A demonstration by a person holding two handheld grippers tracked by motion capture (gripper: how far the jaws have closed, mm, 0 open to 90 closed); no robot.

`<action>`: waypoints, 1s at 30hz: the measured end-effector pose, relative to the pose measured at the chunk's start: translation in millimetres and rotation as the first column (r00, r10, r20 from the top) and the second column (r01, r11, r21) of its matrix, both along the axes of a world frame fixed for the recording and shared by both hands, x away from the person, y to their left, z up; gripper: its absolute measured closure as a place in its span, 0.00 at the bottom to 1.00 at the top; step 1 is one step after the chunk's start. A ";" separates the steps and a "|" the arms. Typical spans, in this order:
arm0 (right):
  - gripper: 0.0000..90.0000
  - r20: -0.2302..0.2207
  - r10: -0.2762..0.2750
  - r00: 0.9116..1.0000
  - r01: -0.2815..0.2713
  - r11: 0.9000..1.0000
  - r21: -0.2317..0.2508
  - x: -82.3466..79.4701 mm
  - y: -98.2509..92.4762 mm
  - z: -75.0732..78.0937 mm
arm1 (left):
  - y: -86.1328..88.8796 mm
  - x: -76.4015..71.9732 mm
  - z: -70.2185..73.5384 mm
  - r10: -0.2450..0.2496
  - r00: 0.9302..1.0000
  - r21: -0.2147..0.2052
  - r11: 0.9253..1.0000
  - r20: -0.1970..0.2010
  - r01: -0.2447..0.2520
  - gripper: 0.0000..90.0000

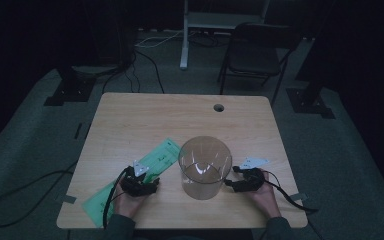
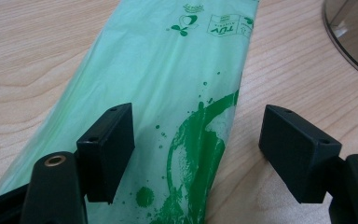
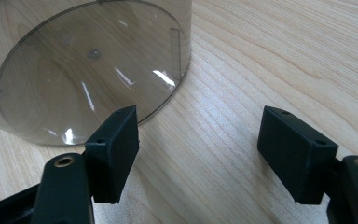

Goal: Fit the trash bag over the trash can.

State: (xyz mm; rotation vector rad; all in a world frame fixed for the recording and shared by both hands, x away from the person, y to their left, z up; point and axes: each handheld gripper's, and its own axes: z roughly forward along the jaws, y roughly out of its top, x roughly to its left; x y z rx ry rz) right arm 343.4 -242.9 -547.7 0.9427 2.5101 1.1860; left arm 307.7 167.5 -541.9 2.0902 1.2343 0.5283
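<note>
I've got the clear cylinder bin (image 1: 204, 167) upright near the table's (image 1: 130, 120) front edge, and the green bag (image 1: 130, 182) lying flat just left of it, not yet lifted or fitted. My left gripper (image 2: 196, 149) hovers over the bag, jaws wide, holding nothing; right gripper (image 3: 198, 149) just right of the bin, wide too.

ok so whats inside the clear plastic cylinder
Nothing shows inside the clear round plastic container: through its wall only its own base and the pale wooden table appear. The flat green plastic bag lies outside, left of it.
</note>
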 end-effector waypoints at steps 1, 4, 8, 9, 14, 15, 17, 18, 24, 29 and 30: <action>0.31 -0.001 0.000 1.000 0.000 1.000 0.000 0.0 0.0 0.0 | 0.4 -0.1 0.2 -0.003 1.000 0.000 1.000 -0.002 0.003 0.30; 0.31 0.000 0.000 1.000 0.000 1.000 0.000 0.0 0.0 0.0 | 2.2 -1.0 1.3 -0.008 1.000 0.003 1.000 -0.006 0.008 0.33; 0.31 -0.001 0.000 1.000 0.000 1.000 0.002 0.1 0.0 0.0 | 3.4 -4.2 2.5 -0.011 1.000 0.008 1.000 -0.002 0.011 0.42; 0.31 -0.001 0.000 1.000 0.000 1.000 0.001 0.1 0.0 0.0 | 2.9 -5.0 2.9 -0.018 1.000 0.006 1.000 -0.002 0.018 0.45; 0.31 -0.001 0.000 1.000 0.000 1.000 0.002 0.1 0.0 -0.1 | 4.0 -4.3 3.6 -0.023 1.000 0.000 1.000 0.001 0.023 0.62; 0.31 -0.001 0.000 1.000 0.000 1.000 0.001 0.0 0.0 0.0 | 4.6 -3.4 3.6 -0.018 1.000 -0.002 1.000 0.002 0.018 0.64; 0.31 -0.001 0.000 1.000 0.000 1.000 0.001 0.1 0.0 0.0 | 5.4 -1.6 3.3 -0.007 1.000 -0.004 1.000 0.006 0.007 0.67; 0.31 -0.001 0.000 1.000 0.000 1.000 0.001 0.1 0.0 0.0 | 5.4 -0.9 3.3 -0.003 1.000 -0.003 1.000 0.006 0.003 0.68; 0.31 -0.001 0.000 1.000 0.000 1.000 0.000 0.1 0.0 0.0 | 7.7 3.5 3.3 0.007 1.000 -0.010 1.000 0.010 -0.007 0.79; 0.31 -0.001 0.000 1.000 0.000 1.000 0.000 0.0 0.1 0.0 | 11.5 6.5 3.3 0.011 1.000 -0.019 1.000 0.005 -0.010 0.98; 0.31 -0.001 0.000 1.000 0.000 1.000 0.000 0.0 0.0 0.0 | 12.2 7.1 3.4 0.013 1.000 -0.023 1.000 0.001 -0.013 0.99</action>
